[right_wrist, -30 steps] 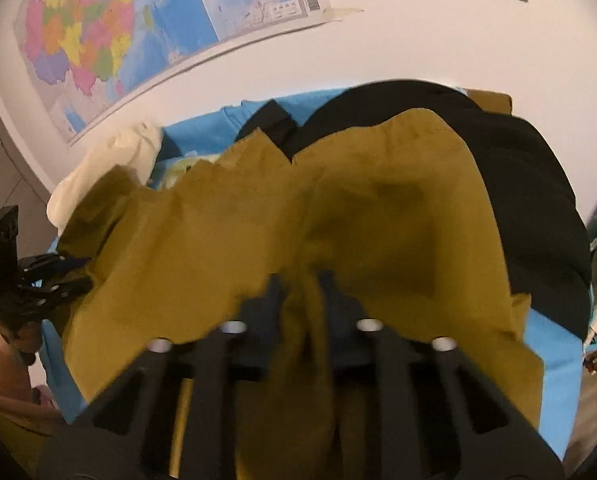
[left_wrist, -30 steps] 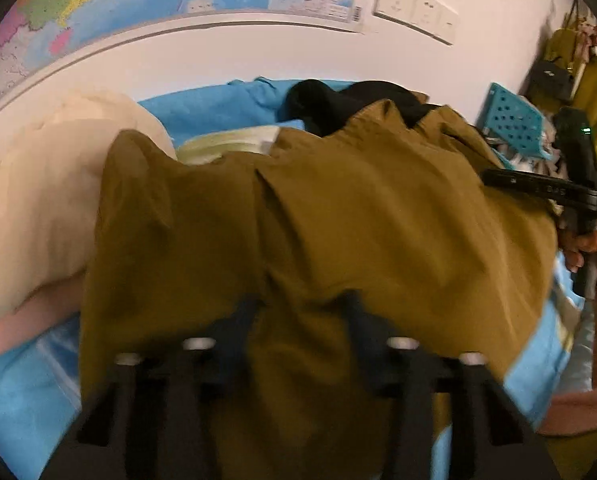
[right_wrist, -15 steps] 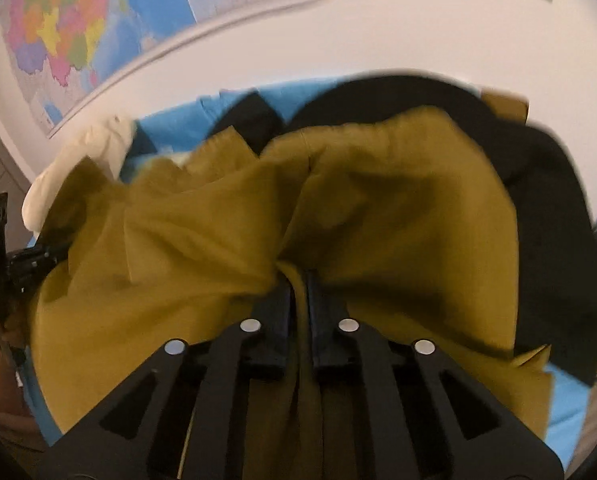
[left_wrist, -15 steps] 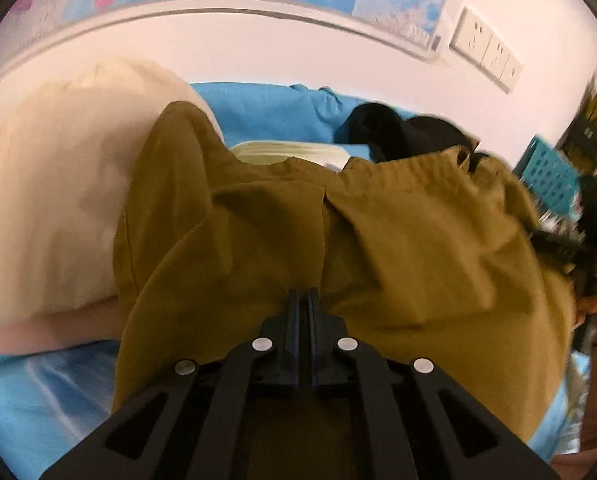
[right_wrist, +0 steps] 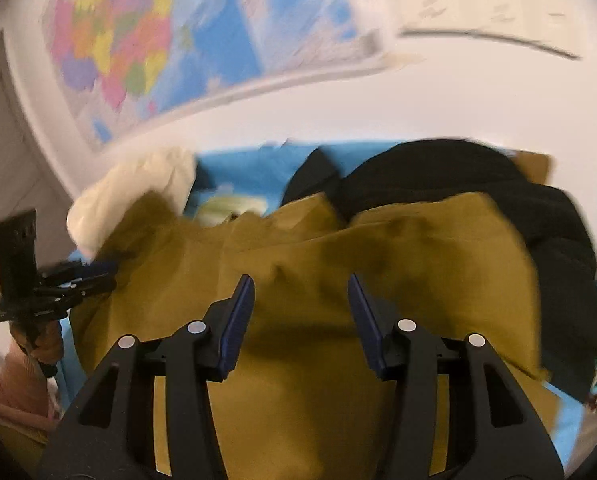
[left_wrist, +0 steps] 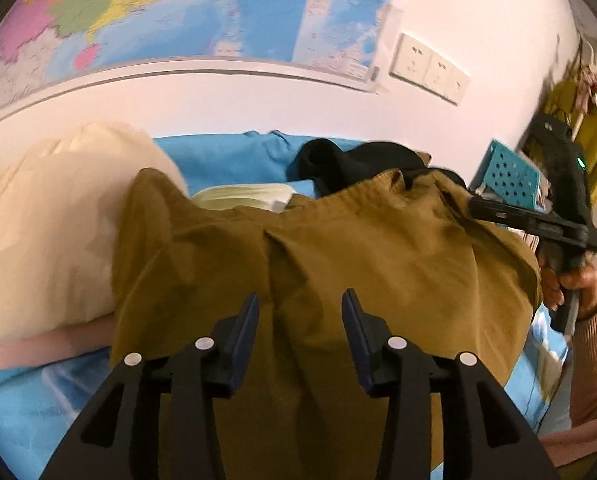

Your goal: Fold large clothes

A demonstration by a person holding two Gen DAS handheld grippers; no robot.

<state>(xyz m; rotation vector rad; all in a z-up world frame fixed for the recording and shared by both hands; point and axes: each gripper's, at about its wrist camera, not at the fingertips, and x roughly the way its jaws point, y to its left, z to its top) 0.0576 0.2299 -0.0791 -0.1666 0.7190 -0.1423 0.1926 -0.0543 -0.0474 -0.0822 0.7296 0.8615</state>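
Now release step: left hand-held gripper [left_wrist: 300, 304] and right hand-held gripper [right_wrist: 300, 292] both opening, nothing pinched, olive garment [left_wrist: 338, 256] spread on bed [left_wrist: 14, 396]. Next likely: regrip edge for another fold.

wall map [left_wrist: 202, 12] | wall sockets [left_wrist: 428, 68] | cream pillow [left_wrist: 46, 216] | teal perforated basket [left_wrist: 506, 174] | blue bedsheet [left_wrist: 226, 156]

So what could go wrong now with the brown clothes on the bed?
Both the left gripper and the right gripper have jaws opening, with nothing pinched, so the mustard-brown garment may slump and lose its fold. Its far edge lies against the black garment, so the next grab might catch both. Its left side sits by the cream pillow, which could bunch it up.
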